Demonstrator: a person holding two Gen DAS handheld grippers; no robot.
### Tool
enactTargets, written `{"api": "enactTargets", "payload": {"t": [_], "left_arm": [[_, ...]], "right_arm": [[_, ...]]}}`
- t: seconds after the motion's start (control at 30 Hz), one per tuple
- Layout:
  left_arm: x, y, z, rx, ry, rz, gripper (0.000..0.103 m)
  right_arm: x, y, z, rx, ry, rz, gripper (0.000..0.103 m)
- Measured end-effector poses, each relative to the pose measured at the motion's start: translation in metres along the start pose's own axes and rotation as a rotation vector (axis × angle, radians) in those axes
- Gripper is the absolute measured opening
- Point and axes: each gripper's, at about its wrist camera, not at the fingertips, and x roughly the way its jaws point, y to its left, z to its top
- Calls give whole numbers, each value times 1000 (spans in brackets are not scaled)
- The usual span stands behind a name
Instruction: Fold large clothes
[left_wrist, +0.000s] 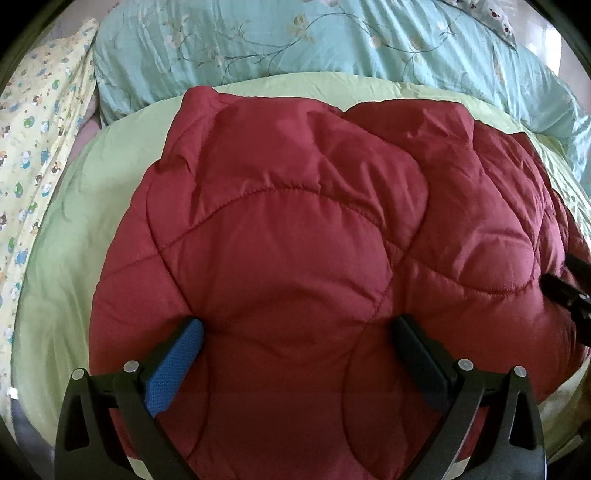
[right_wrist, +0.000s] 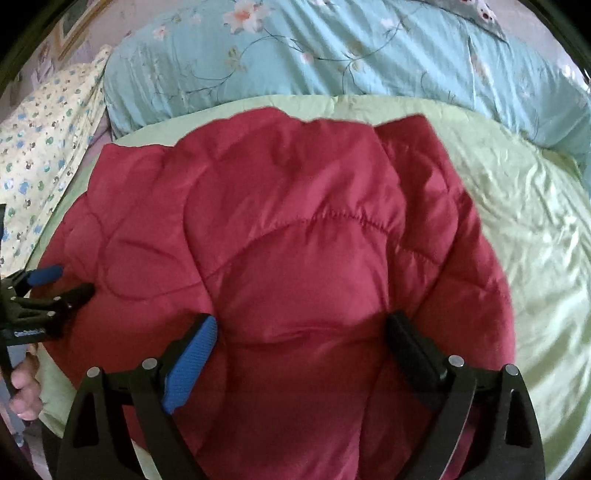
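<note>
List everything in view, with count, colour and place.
jacket: one, dark red, quilted, lying on the green quilt under both grippers.
green quilt: one, pale green, spread beneath the jacket.
blue quilt: one, light blue with flower print, bunched along the far side.
yellow sheet: one, pale yellow with small animal print, at the far left.
left gripper: one, black with a blue pad on one finger, open over the near part of the jacket.
right gripper: one, black with a blue pad on one finger, open over the jacket.
hand: one, bare, at the left edge of the right wrist view, holding the left gripper's handle.
</note>
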Motion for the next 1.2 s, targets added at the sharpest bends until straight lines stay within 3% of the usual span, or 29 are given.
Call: {"api": "enactTargets", "payload": {"t": [0.2,0.47,0.7,0.93,1.2], "left_arm": [[-7,2,-2,-3,1,-8,103],[-53,-1,-27,10,-33,29,102],[-84,-15,-72,82,-41,115,102],[-109,-22,-110,109,-5,99,102],[-163,-22,-109,97,-30,102,102]], "right_arm": [[-1,2,5,6,-3,-10,98],[-55,16,-10,-12,-21,38,97],[-86,34,-48,-71,22,100,97],[-97,53,-87,-114,100,130,97],[-134,69,-86,-150,101,110,97]]}}
